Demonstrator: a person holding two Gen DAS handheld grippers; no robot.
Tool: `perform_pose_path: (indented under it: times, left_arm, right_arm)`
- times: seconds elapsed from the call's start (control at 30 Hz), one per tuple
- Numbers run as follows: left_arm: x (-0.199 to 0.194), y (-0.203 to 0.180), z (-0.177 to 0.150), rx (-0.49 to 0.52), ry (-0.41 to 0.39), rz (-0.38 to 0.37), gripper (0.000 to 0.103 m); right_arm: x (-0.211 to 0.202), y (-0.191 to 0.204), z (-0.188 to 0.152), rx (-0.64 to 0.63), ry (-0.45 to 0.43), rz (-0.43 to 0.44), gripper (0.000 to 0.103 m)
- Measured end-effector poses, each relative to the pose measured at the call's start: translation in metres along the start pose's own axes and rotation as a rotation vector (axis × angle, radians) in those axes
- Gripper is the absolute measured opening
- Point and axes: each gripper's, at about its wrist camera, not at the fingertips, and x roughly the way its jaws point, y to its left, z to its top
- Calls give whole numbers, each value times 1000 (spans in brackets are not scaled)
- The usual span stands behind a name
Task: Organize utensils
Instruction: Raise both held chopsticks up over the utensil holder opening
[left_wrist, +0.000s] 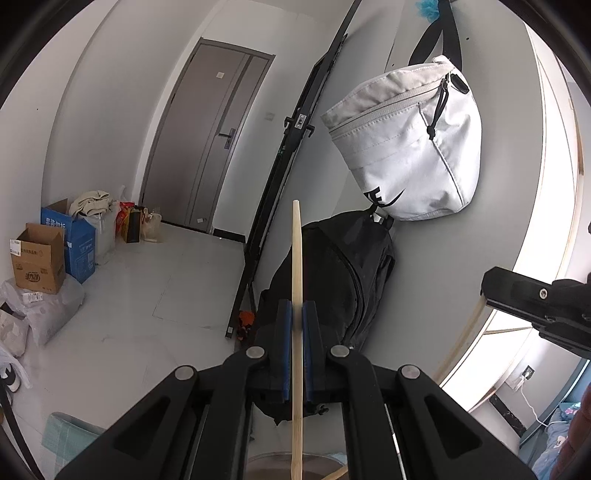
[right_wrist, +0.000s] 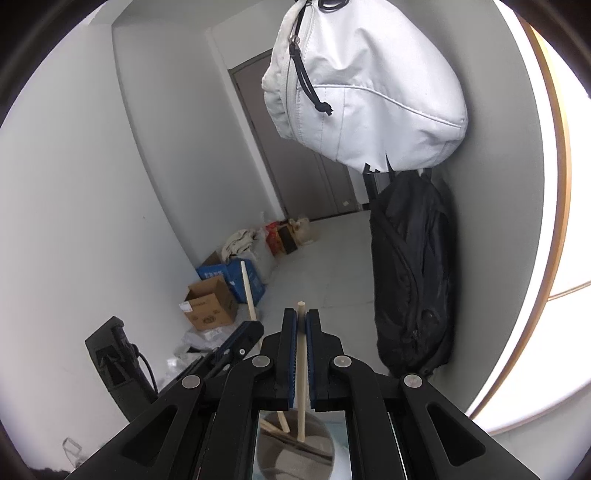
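Hanging on the wall, a pale grey bag (left_wrist: 406, 144) shows part of a black logo at its lower edge: a letter that looks like an "E" beside a curved stroke, the rest cut off by the fold. Below it hangs a black backpack (left_wrist: 343, 280). On the floor by the far wall stand a blue carton (left_wrist: 75, 240) with white Chinese print and a brown cardboard box (left_wrist: 37, 264) with a white label and red print, both too small to read. The left hand-held gripper (left_wrist: 297, 314) is closed tight on a wooden chopstick (left_wrist: 297, 258), its blue pads pressed against the stick, which stands upright and runs well above the fingertips and down below the frame's lower edge. The right hand-held gripper (right_wrist: 301, 321) is likewise clamped on a second wooden chopstick (right_wrist: 301, 369), whose top pokes just past the fingertips while its lower end hangs over a round metal dish (right_wrist: 314, 446) underneath. More pale sticks lie in that dish.
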Motion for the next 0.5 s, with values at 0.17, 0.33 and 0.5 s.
perform_pose_path:
  times: [0.17,0.33,0.5]
  left_arm:
    - [-4,7,-11,-11,-37,26,2]
    - [-6,6,-17,2,-71,39,2]
    - [-5,5,-21,-1,-57,27,2]
  right_arm:
    - [17,2,-5,-34,30,-7,4]
    - [27,7,-14,-51,49,6,4]
    - [36,10,-22,-60,76,16,4]
